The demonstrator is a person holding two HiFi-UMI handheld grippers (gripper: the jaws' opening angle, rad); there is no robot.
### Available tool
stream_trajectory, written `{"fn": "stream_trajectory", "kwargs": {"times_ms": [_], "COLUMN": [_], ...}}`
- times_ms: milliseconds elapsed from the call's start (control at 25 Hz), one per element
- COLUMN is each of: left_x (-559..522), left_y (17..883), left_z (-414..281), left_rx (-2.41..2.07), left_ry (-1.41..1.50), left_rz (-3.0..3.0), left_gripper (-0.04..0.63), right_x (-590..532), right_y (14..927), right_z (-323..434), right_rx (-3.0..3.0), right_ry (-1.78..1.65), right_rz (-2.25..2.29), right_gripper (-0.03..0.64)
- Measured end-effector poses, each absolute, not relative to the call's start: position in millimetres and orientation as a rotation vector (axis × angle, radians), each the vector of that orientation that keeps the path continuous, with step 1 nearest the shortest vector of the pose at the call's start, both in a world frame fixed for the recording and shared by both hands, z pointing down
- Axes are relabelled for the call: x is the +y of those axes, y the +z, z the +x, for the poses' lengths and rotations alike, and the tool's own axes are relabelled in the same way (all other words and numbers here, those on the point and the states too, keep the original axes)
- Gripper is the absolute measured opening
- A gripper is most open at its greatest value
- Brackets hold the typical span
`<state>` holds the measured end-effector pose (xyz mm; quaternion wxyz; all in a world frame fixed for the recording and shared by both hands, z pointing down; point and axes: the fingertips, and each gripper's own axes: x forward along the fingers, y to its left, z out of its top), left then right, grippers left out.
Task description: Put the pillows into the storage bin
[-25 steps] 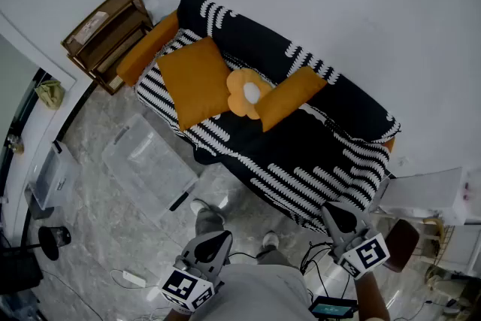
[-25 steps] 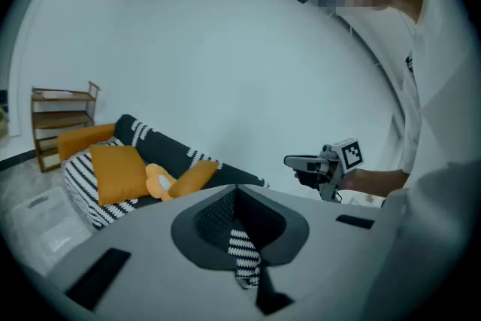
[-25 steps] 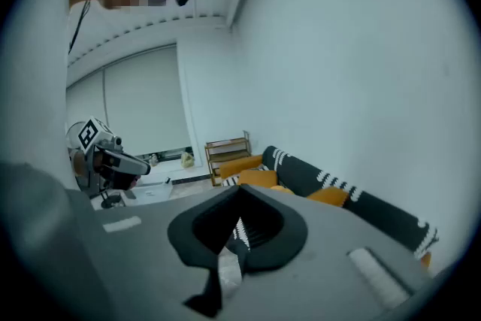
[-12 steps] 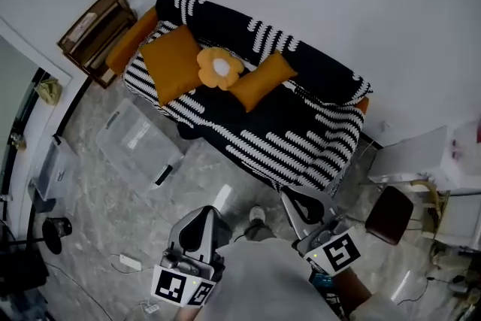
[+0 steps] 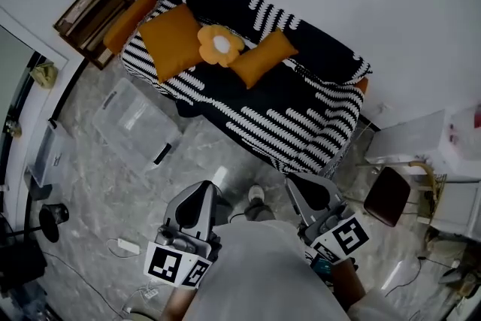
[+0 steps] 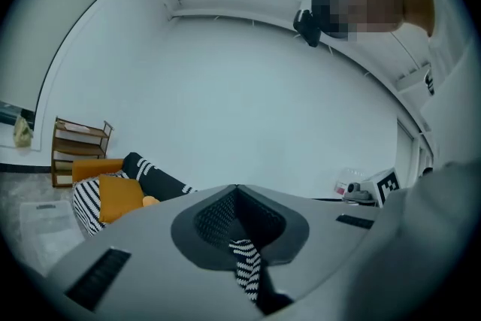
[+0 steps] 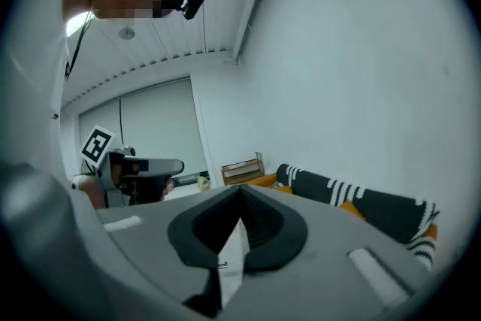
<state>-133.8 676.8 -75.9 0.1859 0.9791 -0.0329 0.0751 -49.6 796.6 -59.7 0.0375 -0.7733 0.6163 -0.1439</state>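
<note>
Three pillows lie on the black-and-white striped sofa (image 5: pixel 285 124): a big orange square pillow (image 5: pixel 171 40), a flower-shaped pillow (image 5: pixel 220 45) and an orange oblong pillow (image 5: pixel 263 58). The clear storage bin (image 5: pixel 135 124) stands on the floor in front of the sofa's left end. My left gripper (image 5: pixel 203 193) and right gripper (image 5: pixel 303 186) are held low by the person's body, far from the sofa, both shut and holding nothing. The left gripper view looks over its shut gripper (image 6: pixel 237 188) at the square pillow (image 6: pixel 120 195). The right gripper (image 7: pixel 240 192) faces the sofa (image 7: pixel 353 195).
A wooden shelf (image 5: pixel 94 7) stands at the sofa's left end. A white lidded box (image 5: pixel 45 169) and a black stand (image 5: pixel 52 218) sit at the far left. Right of the sofa are a white table (image 5: pixel 409 146) and a brown stool (image 5: pixel 387 195). Cables lie on the marble floor.
The head view has drawn back: the sofa, pillows and bin now sit higher and smaller in the frame. Both grippers stay shut and low by the body.
</note>
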Motion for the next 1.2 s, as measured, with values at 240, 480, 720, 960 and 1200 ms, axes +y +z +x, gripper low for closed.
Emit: {"fn": "stream_trajectory", "kwargs": {"times_ms": [240,480,720,960,1200], "left_x": [626.7,585.3,540.4,505.6,483.3], "left_y": [-81.5,-86.4,-79.8,-75.2,-70.1], "left_z": [-155.8,-174.1,-188.0,-183.5,-180.3], "left_rx": [-0.028,0.079,0.035,0.005,-0.037], "left_ry": [0.210,0.165,0.143,0.140,0.151], "left_rz": [2.712,2.702,2.670,2.657,2.659], "left_gripper": [0.009,0.009,0.009,0.009,0.009], "right_x": [757.5,707.8,677.8,653.6,625.9], "right_y": [-70.9,-81.3,-90.8,-94.7,-81.7], "right_z": [-67.4,-90.5,-96.0,-85.3,-65.1], "right_rx": [1.794,1.699,1.634,1.620,1.609], "right_ry": [-0.407,-0.354,-0.353,-0.349,-0.391], "right_rz": [-2.501,-2.562,-2.589,-2.603,-2.561], "right_gripper": [0.012,0.012,0.012,0.012,0.012]}}
